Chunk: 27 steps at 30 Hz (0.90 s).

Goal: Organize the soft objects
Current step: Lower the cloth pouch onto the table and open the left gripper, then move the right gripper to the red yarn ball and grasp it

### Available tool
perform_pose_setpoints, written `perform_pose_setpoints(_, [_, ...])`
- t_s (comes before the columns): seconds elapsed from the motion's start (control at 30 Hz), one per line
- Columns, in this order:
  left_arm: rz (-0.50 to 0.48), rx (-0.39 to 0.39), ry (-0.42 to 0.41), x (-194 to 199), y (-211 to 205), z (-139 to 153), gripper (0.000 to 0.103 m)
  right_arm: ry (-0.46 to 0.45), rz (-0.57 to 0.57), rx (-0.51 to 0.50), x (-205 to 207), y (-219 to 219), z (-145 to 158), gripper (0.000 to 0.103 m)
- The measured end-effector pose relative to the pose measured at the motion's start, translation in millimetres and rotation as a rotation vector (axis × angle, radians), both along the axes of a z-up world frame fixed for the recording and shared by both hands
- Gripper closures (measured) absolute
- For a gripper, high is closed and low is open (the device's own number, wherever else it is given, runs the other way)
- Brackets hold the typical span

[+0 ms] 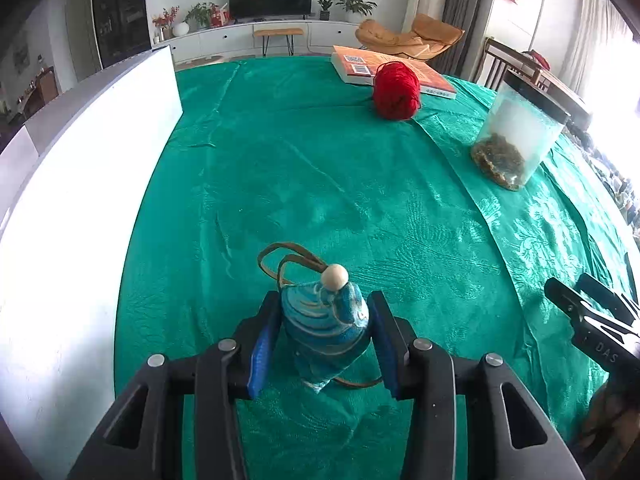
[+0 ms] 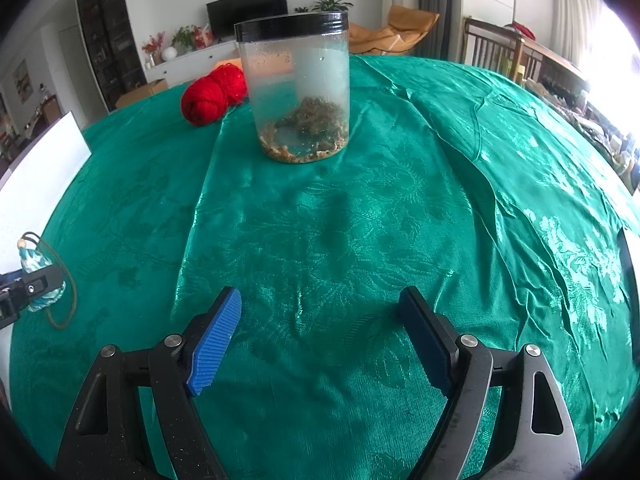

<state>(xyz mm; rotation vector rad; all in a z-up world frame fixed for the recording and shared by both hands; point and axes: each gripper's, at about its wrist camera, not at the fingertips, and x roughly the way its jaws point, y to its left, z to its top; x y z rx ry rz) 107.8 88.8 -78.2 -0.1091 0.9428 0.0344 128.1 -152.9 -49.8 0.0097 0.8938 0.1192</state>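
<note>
Between left gripper fingers, blue pouch clamped, right gripper spread

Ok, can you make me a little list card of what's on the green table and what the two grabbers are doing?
table cover: green cloth
left gripper: shut on the blue pouch with a wooden bead
right gripper: open, holding nothing
red yarn ball: far side, touching the book
jar: upright, black lid on, brown bits at bottom
white box: left edge
</note>
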Motion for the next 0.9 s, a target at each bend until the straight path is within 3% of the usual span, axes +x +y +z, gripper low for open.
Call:
perform_pose_setpoints(0.03, [0.009,0.004,-0.005,0.9,0.4,-1.9,0.052,0.000,0.000,-0.001,0.1,0.0,0.0,0.019])
perform_pose_setpoints(0.1, [0.032,0.014,-0.002,4.1,0.7,-4.9,0.026,0.001,0.000,-0.003,0.0,-0.1,-0.1,0.019])
perform_pose_setpoints(0.17, [0.040,0.022,-0.008,7.5,1.4,-4.2,0.015,0.001,0.000,-0.004,0.0,-0.1,-0.1,0.019])
perform_pose_setpoints(0.23, [0.035,0.039,-0.004,10.6,0.3,-6.8,0.015,0.002,0.000,-0.008,0.1,0.0,0.0,0.019])
perform_pose_setpoints(0.3, [0.022,0.077,0.006,14.2,-2.0,-9.9,0.007,0.002,0.001,-0.013,0.1,0.1,-0.1,0.019])
perform_pose_setpoints(0.43, [0.034,0.066,0.013,17.7,1.2,-12.3,0.000,0.005,0.002,-0.023,0.5,1.8,-0.5,0.019])
perform_pose_setpoints(0.9, [0.031,0.067,0.011,19.0,0.5,-13.3,0.000,0.009,0.005,-0.045,0.1,4.1,-1.1,0.018])
